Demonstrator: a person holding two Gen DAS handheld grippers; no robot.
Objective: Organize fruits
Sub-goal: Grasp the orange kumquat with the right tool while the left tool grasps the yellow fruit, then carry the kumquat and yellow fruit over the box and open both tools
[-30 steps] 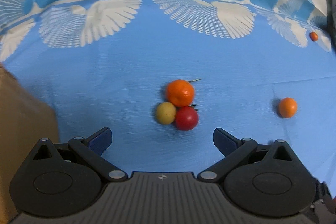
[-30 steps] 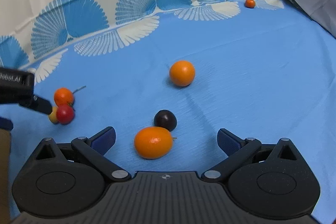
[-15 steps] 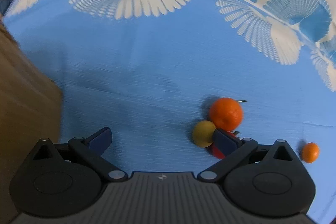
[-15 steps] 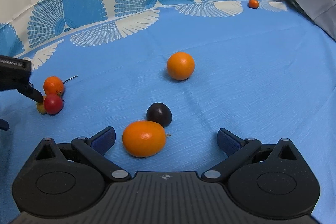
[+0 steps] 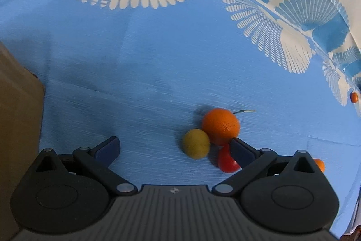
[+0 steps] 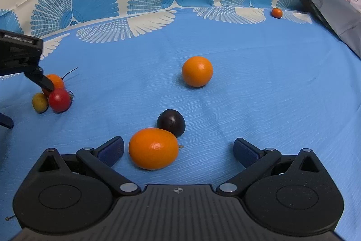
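Risk: my left claw (image 5: pixel 174 147), released, right finger wedged among red fruit (image 5: pixel 226 162) and neighbours; closing could scatter them.

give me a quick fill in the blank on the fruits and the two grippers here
1. The dark fruit touches the big ____ fruit near the right gripper.
2. Both grippers' jaws stand ____.
3. The left gripper has one finger against the ____ fruit, beside the yellow-green fruit.
4. The cloth is mainly ____.

Missing: orange; open; red; blue
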